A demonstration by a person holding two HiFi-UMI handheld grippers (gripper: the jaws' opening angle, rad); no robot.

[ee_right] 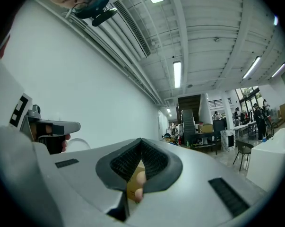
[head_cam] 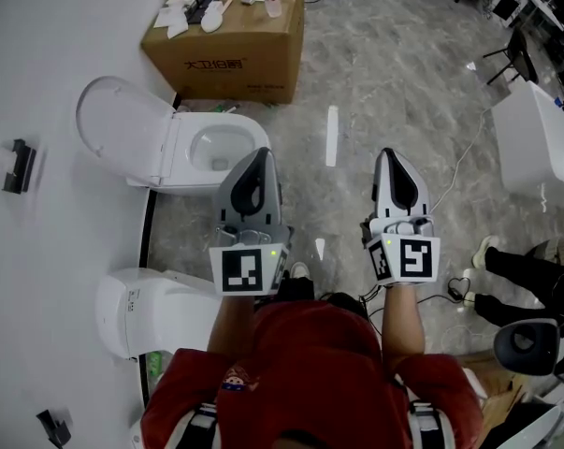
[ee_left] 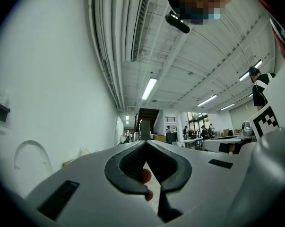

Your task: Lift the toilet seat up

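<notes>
Room: marble floor; toilet seat [head_cam: 227, 124] down, far left.
Jaws: left gripper [head_cam: 260, 154], right gripper [head_cam: 390, 154] closed, empty.
Risk: closed tips skidding off seat.

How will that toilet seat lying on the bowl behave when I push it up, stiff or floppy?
The toilet seat looks like rigid moulded plastic, so it should probably lift as one stiff piece. It seems hinged beside the raised lid, so it likely swings rather than slides. Its glossy surface may be slippery.

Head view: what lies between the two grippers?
Only bare grey floor lies between the left gripper and the right gripper, with a pale streak on it. The head view shows it.
</notes>
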